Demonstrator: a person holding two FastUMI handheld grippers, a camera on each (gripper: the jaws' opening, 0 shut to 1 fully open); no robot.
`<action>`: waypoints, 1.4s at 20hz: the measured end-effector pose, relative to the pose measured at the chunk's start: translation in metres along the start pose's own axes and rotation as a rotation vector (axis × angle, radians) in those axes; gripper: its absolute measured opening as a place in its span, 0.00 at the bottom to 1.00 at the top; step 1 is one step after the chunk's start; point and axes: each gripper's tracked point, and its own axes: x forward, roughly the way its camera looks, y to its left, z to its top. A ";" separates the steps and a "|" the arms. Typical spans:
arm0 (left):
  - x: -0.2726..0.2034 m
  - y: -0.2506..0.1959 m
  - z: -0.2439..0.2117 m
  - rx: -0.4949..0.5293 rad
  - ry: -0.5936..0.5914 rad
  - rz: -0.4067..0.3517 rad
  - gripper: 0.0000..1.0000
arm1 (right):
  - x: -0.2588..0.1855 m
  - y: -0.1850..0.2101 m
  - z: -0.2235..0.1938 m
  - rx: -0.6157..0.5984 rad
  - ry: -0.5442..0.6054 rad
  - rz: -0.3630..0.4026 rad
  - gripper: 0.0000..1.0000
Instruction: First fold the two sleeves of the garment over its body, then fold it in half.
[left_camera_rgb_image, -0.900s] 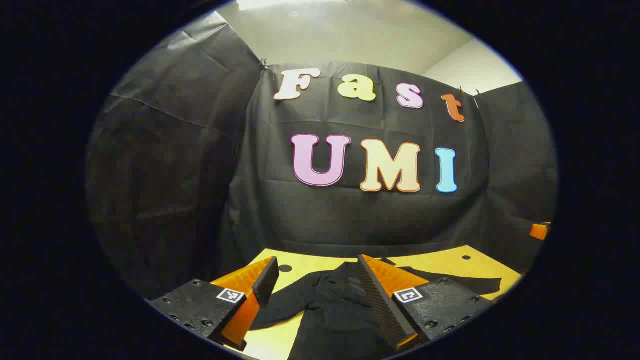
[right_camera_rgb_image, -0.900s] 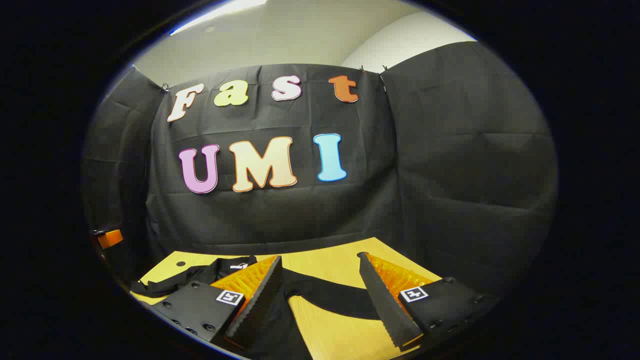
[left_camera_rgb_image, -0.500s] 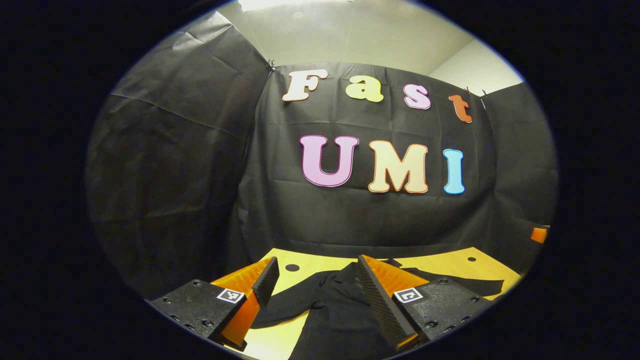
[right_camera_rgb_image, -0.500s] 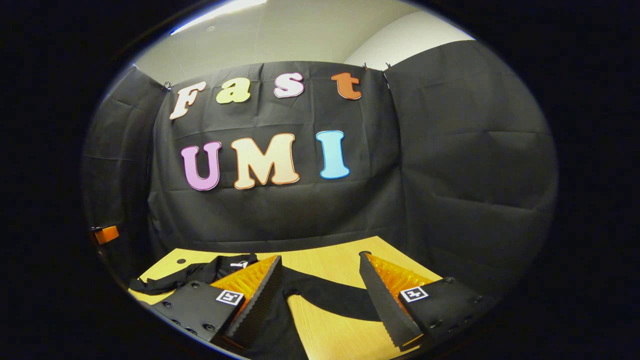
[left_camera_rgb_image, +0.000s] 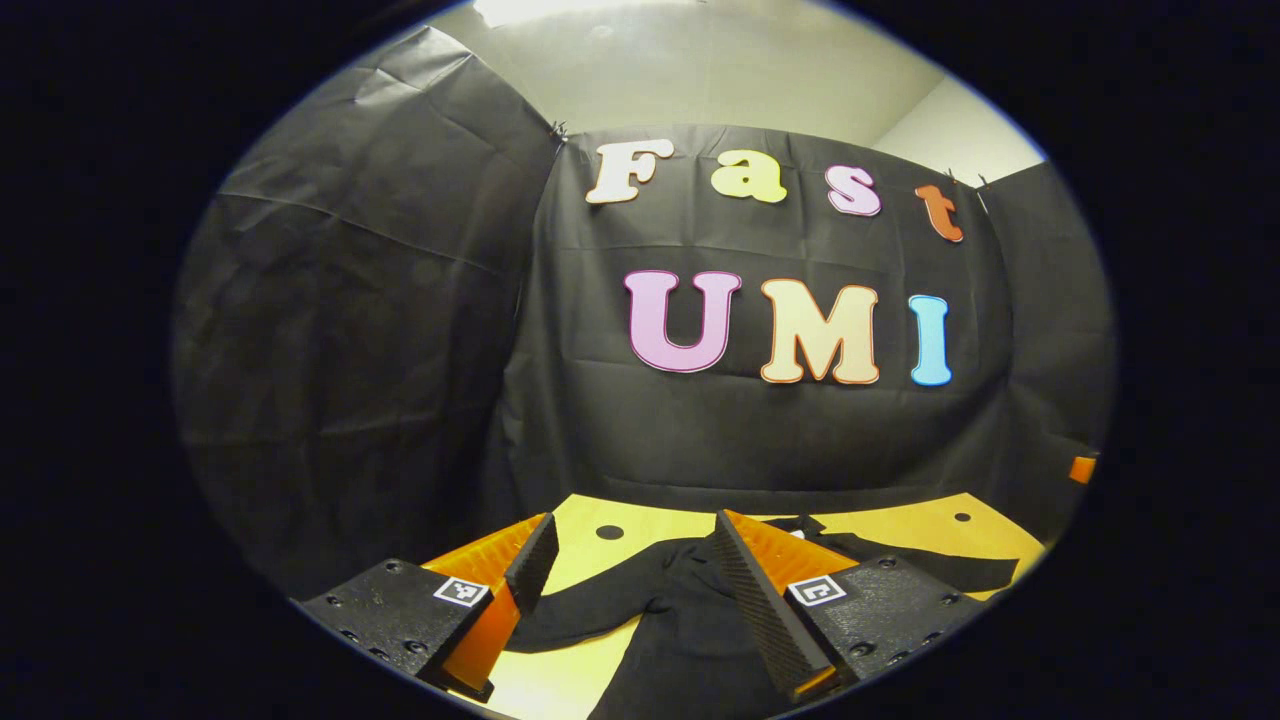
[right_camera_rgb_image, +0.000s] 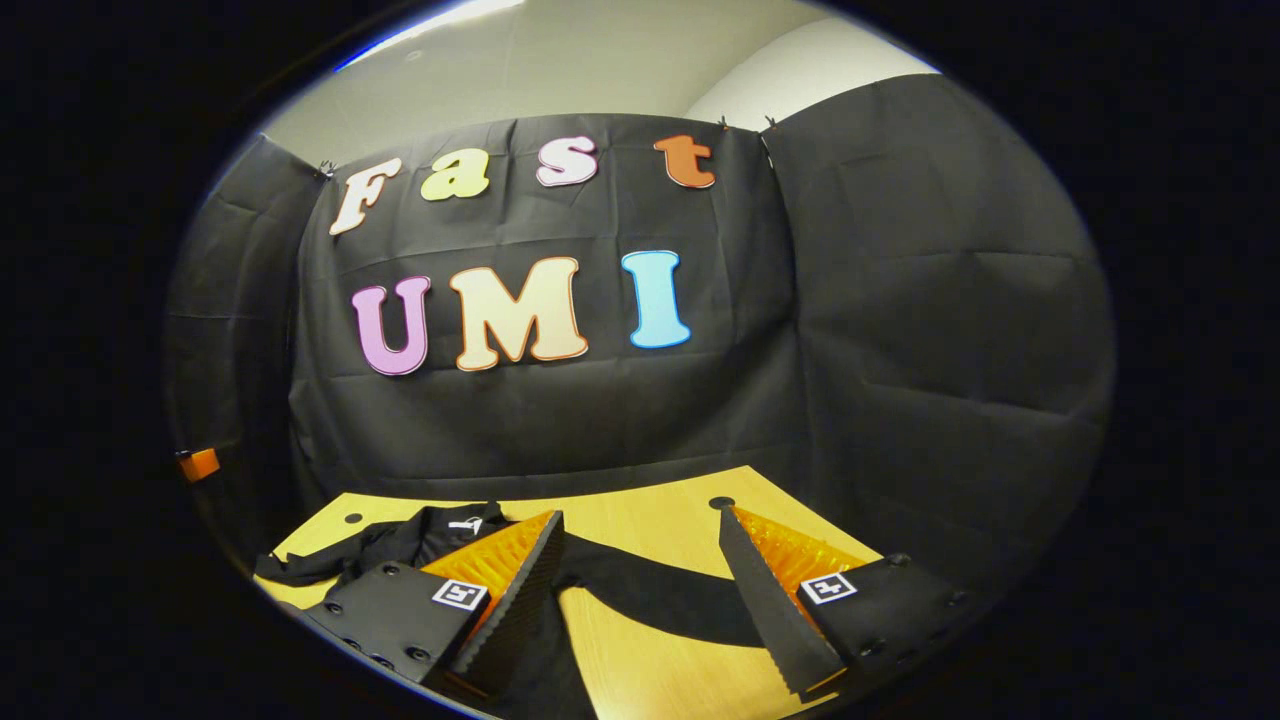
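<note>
Both the left gripper (left_camera_rgb_image: 625, 560) and the right gripper (right_camera_rgb_image: 640, 555) hover with jaws apart above the black long-sleeved garment (left_camera_rgb_image: 690, 620) spread flat on the wooden table (right_camera_rgb_image: 660, 520), sleeves seemingly unfolded, so the next move is probably pinching a sleeve (right_camera_rgb_image: 670, 600).

Light source: overhead, from a bright ceiling strip (left_camera_rgb_image: 580, 8) at the top edge, blown out to white.
Brightness: dim overall; black booth cloth (left_camera_rgb_image: 350, 330) soaks up light, yellow table (right_camera_rgb_image: 650, 530) well lit.
Shadows: soft, faint under the dark garment (left_camera_rgb_image: 690, 620).
Glare: none on the table.
Distortion: strong fisheye bending, straight cloth seams curved toward the edges.
Focus: sharp centrally, slightly soft at the rim.
</note>
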 end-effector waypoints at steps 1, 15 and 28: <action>0.000 0.000 0.000 0.001 0.000 0.001 0.92 | 0.003 -0.006 -0.001 -0.001 0.000 -0.008 0.94; -0.019 0.017 0.003 0.052 0.006 0.089 0.93 | 0.086 -0.092 -0.068 -0.019 0.114 -0.121 0.98; -0.036 0.016 0.014 0.099 -0.011 0.122 0.92 | 0.146 -0.142 -0.179 0.005 0.383 -0.170 0.94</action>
